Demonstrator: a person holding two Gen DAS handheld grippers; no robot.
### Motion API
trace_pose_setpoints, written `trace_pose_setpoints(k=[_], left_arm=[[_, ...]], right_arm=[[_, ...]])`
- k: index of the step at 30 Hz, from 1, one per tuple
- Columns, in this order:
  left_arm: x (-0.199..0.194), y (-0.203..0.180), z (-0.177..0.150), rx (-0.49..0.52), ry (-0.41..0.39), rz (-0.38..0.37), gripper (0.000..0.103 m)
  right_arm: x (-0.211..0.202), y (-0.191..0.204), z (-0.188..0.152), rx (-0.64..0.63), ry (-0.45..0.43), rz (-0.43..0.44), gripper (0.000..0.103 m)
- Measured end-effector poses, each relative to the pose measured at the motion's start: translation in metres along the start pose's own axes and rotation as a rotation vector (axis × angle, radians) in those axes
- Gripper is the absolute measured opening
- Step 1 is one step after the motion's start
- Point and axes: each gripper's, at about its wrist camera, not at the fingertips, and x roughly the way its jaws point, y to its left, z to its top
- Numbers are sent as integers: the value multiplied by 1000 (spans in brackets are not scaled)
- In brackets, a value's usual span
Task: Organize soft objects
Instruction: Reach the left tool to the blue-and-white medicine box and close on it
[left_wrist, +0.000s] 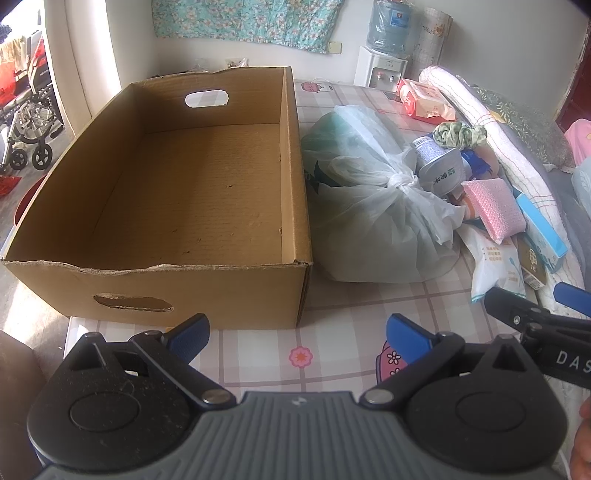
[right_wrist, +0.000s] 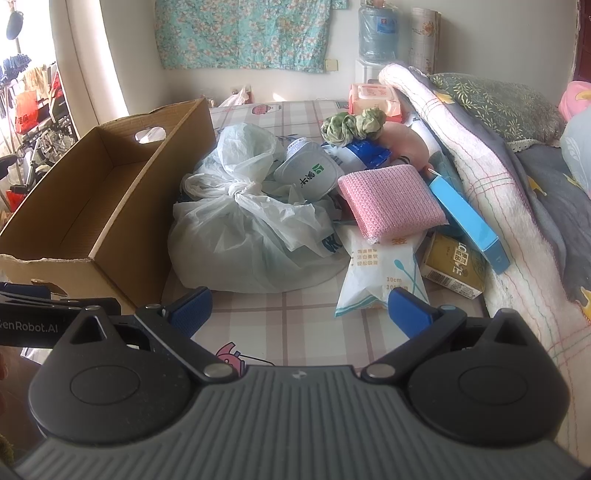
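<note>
while both jaws gape empty | knotted plastic bag (right_wrist: 255, 236) translucent, crumpled | beside cardboard box (left_wrist: 177, 206)

A blue water bottle (left_wrist: 388, 26) is sitting on a white dispenser (left_wrist: 380, 72) against the far wall, and a floral teal cloth (right_wrist: 243, 33) is hanging on that wall beside it. A roll of patterned sheet (left_wrist: 433, 35) is standing upright just beside the bottle. A folded wheelchair (left_wrist: 31, 125) is waiting out by the bright doorway, with red bags (right_wrist: 24, 110) hanging near it. A checked cover with cartoon prints (left_wrist: 351, 332) is lying over the table.
</note>
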Motion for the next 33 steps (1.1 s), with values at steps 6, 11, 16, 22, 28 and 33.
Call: trace_pose_setpoints(k=[6, 11, 16, 22, 28, 33], left_arm=[[-8, -7, -2, 36, -41, -6, 102], [-16, -21, 2, 88, -107, -96, 102], [-14, -45, 16, 160, -151, -252, 102], [2, -84, 29, 222, -227, -313, 102], [25, -122, 38, 268, -204, -382, 95], [40, -145, 45, 247, -173, -490, 81]], right_arm=[[-1, -13, -2, 25, -22, -3, 102], [-12, -43, -1, 47, -128, -22, 102], [-20, -87, 8, 107, -220, 0, 102], [-21, -129, 14, 227, -281, 40, 102], [-8, -161, 17, 293, -285, 16, 101], [3, -198, 24, 362, -262, 17, 90]])
